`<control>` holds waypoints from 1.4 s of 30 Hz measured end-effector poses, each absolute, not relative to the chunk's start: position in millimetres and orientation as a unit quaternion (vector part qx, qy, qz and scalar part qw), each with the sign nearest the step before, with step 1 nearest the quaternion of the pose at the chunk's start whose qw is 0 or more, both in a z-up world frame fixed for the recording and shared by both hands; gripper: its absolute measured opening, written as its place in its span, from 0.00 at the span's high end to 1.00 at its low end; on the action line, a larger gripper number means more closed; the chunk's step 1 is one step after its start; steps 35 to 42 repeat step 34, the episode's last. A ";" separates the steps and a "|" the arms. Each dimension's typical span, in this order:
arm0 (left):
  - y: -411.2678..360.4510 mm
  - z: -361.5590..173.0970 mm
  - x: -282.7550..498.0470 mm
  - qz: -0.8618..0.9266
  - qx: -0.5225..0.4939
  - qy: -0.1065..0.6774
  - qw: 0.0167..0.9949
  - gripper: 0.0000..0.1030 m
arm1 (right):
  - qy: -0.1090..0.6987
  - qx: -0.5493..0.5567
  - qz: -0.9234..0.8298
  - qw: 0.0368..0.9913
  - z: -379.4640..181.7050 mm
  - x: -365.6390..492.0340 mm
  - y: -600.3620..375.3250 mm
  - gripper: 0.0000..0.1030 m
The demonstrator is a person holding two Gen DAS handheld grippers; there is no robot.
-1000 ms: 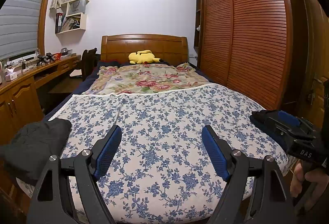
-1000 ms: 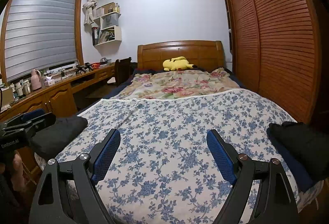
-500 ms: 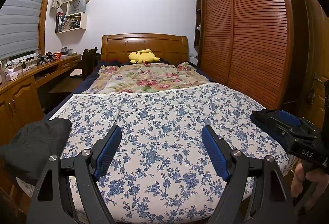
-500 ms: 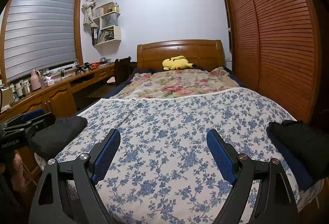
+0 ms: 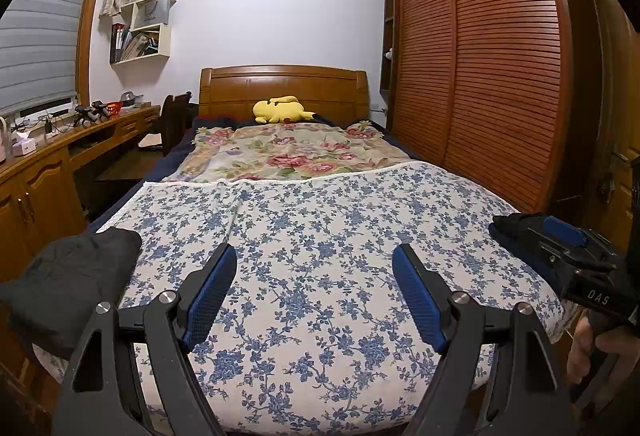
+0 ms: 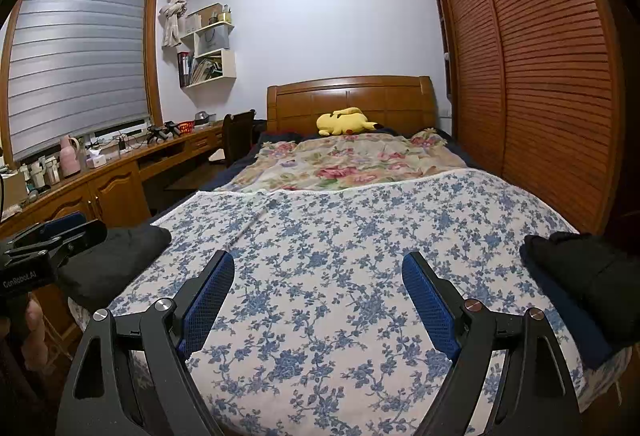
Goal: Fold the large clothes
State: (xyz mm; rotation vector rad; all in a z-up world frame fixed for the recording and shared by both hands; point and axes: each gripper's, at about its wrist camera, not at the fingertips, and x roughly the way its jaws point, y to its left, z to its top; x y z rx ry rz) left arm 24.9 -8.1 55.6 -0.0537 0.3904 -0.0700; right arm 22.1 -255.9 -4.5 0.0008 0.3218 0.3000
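A bed with a blue-flowered cover (image 5: 320, 236) fills both views. A dark grey bundled garment (image 5: 68, 276) lies at the bed's near left corner; it also shows in the right wrist view (image 6: 112, 260). A folded black garment on a navy one (image 6: 580, 276) lies at the near right corner, also in the left wrist view (image 5: 516, 236). My left gripper (image 5: 314, 260) is open and empty above the foot of the bed. My right gripper (image 6: 318, 268) is open and empty there too. Each gripper shows at the edge of the other's view.
A floral quilt (image 5: 288, 156) and a yellow plush toy (image 5: 280, 110) lie near the wooden headboard. A wooden desk (image 6: 100, 172) with a chair (image 6: 236, 132) runs along the left wall. A louvered wardrobe (image 5: 500, 76) lines the right wall.
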 end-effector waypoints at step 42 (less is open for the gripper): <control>-5.4 54.9 24.0 -0.033 -0.026 0.195 0.980 0.22 | 0.160 0.011 0.150 0.976 -5.2 21.0 -253.1 0.16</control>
